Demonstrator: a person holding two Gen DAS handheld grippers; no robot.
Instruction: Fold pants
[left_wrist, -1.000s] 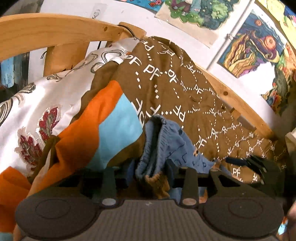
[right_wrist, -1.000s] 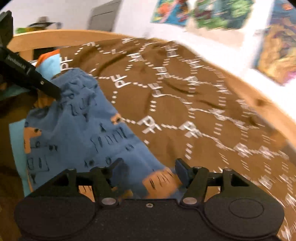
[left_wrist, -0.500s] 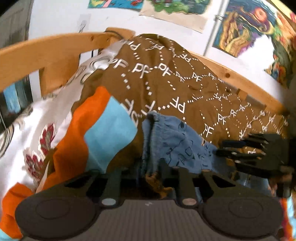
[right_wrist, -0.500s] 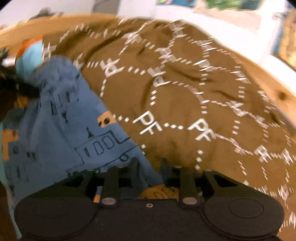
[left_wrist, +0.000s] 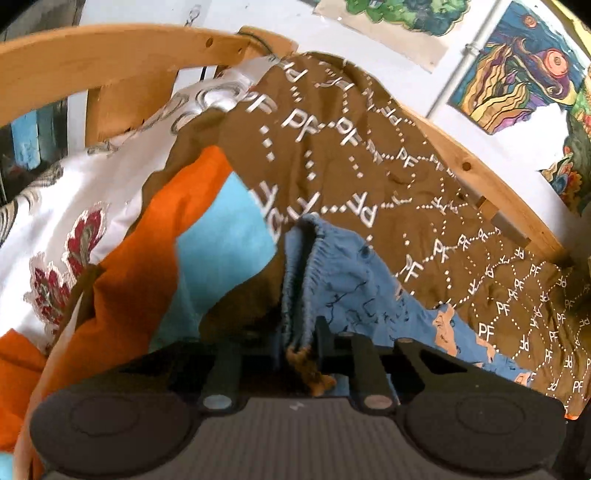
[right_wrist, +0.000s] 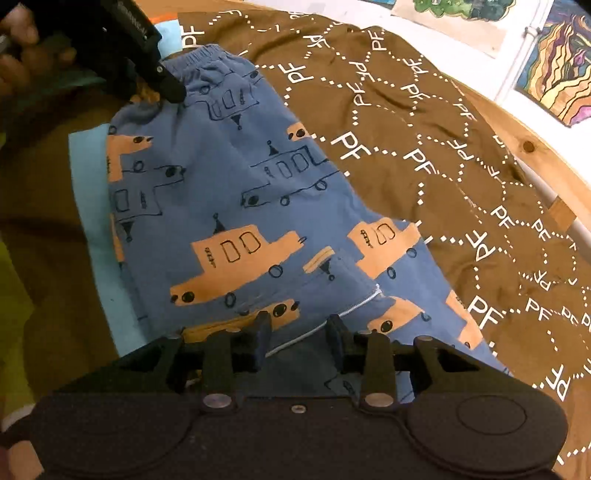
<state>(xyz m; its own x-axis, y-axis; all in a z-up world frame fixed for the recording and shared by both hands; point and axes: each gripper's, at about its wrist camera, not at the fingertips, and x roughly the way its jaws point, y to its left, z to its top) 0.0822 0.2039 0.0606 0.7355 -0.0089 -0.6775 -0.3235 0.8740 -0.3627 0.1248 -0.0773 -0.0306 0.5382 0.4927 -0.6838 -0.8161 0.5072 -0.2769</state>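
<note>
Right gripper (right_wrist: 298, 334) has dropped in closer and lower over the hem end of the pants (right_wrist: 236, 206); its jaws, after closing, have just eased open a little, and they straddle blue fabric at the hem with a gap showing, so whether the pads pinch cloth I cannot tell. Left gripper (left_wrist: 295, 341) barely shifted; its jaws have just been closing and are clenched on the bunched elastic waistband (left_wrist: 310, 251), also seen from the right wrist view at the top corner of the garment (right_wrist: 168, 86).

Pants: small blue knit with orange boat print, lying mostly flat on the brown "PF" printed blanket (right_wrist: 443, 155), waist end overlapping the light-blue and orange bedding (left_wrist: 221, 243). Likely light, soft, floppy, not slippery; it will sag and crease between grip points. Best holds look like the gathered waistband and the stitched hem edge, both thicker.

Around: wooden bed frame (left_wrist: 110, 55), white floral pillow (left_wrist: 74, 206), paintings on the wall (left_wrist: 517, 66).
</note>
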